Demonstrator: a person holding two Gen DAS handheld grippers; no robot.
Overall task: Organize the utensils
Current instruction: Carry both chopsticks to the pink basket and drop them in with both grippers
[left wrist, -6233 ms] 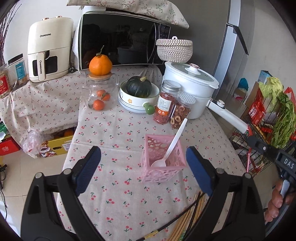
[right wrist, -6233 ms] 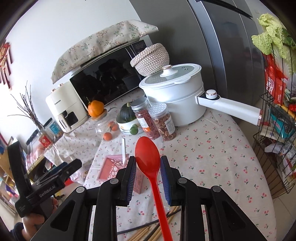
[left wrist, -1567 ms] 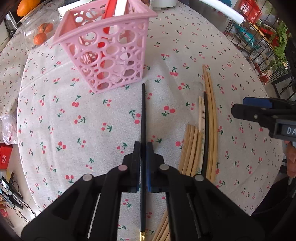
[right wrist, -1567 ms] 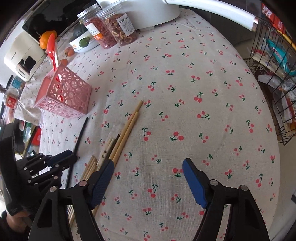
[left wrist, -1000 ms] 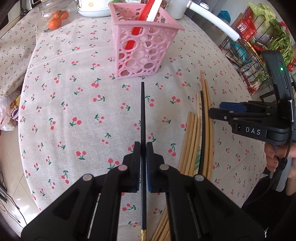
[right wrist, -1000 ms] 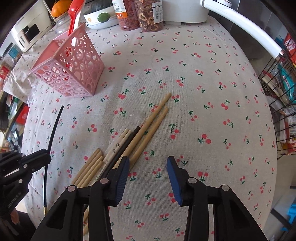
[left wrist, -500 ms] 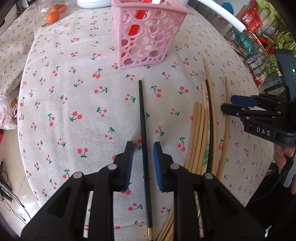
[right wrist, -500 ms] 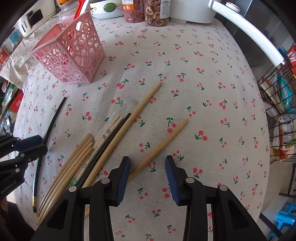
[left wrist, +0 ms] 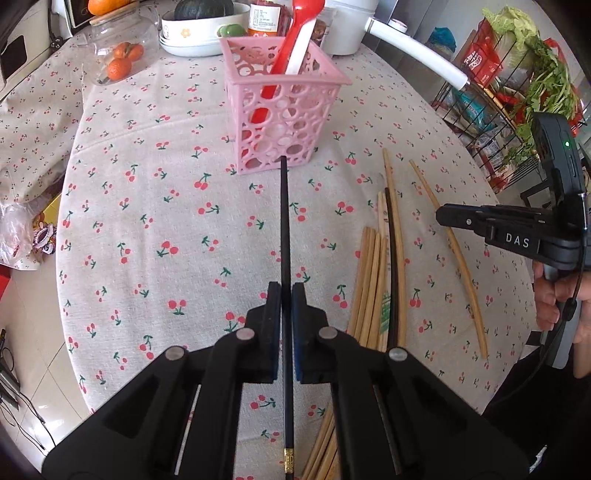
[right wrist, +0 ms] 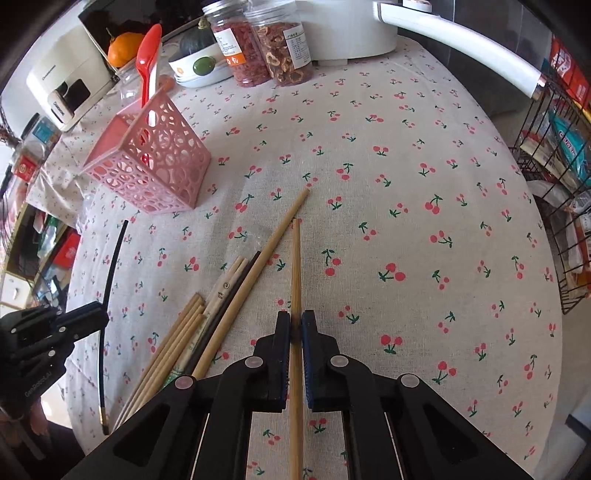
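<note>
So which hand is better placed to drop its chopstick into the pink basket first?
Probably the left. The left gripper pinches the black chopstick, whose tip nearly meets the pink basket; the right gripper grips a wooden chopstick farther away.

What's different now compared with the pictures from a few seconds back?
The red spoon the right gripper once held now stands in the pink basket beside the white spoon. The right gripper's jaws have just been closing, and now pinch a wooden chopstick it nudged apart from the pile. The left gripper briefly loosened, then re-clamped the black chopstick. The remaining chopsticks still lie on the cloth.
</note>
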